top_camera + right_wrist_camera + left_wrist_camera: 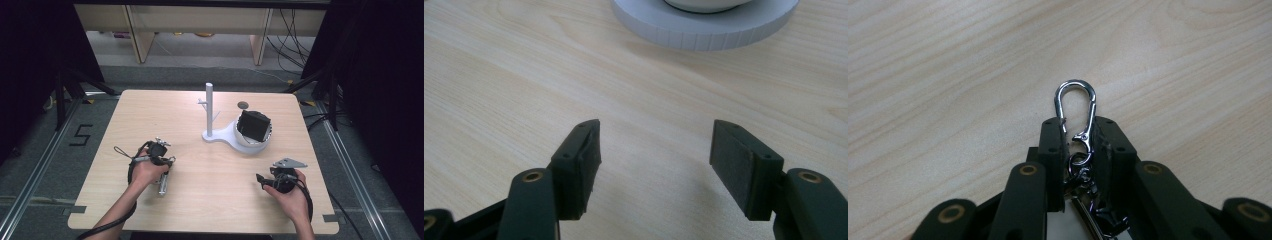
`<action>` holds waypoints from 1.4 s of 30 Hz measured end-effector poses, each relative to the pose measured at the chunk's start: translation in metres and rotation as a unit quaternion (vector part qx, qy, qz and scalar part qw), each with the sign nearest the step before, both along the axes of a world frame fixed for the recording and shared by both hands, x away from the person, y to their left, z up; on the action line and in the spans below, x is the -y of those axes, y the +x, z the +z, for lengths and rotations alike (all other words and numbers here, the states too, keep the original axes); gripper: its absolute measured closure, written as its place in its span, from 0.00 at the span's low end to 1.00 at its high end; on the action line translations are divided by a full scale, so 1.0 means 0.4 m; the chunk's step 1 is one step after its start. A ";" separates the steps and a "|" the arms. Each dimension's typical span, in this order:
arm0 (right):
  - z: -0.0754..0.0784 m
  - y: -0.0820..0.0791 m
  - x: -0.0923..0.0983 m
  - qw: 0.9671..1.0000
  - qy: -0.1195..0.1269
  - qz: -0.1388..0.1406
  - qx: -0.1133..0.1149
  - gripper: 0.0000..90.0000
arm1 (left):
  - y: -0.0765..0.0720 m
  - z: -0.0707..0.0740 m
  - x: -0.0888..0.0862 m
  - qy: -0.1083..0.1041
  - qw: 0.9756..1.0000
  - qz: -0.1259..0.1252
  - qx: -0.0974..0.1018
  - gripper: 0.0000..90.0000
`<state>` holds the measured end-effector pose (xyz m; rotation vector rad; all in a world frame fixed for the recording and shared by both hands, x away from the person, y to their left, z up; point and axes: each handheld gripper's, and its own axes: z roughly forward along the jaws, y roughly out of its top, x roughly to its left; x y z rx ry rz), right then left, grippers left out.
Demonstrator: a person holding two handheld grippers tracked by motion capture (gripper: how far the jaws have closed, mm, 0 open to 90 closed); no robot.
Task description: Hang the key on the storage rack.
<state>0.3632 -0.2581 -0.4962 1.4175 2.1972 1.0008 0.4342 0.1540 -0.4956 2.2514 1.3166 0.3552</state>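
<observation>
- The left gripper [1075, 127] is clamped on a silver carabiner clip [1075, 107]. Its jaws pinch the clip's lower end by the swivel, so the rounded loop juts out free in front of them; held that way, I judge, the loop can be slipped over something.
- A likely target is the white stand [210, 107], whose upright post carries small side pegs. It rises well apart from the left gripper [159, 156], farther up the wooden table [150, 115].
- The stand's base widens into a white dish [248, 141] holding a black box-like object [253, 125]; what it is I cannot tell.
- The right gripper [656, 150] hangs over bare table with its jaws spread wide and nothing between them, apparently waiting.
- The left gripper view gives the clip's gate and swivel, and more metal hanging behind the jaws; in the high view that is a small metal glint below the hand.
- The right gripper view catches the white base edge [704, 30] close ahead; the high view places that right gripper [270, 179] near the table's right front.
</observation>
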 end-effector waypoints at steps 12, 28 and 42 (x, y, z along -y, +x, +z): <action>-0.010 0.006 0.002 1.000 -0.004 0.005 0.013 0.43 | -0.005 -0.010 -0.013 -0.026 0.999 -0.016 0.018 0.84; -0.008 0.002 -0.004 1.000 0.004 -0.003 0.006 0.43 | -0.038 0.022 -0.032 -0.079 0.992 -0.017 0.093 0.84; -0.008 0.004 -0.002 1.000 -0.001 0.007 0.013 0.43 | -0.064 0.059 -0.036 -0.139 0.978 0.005 0.154 0.84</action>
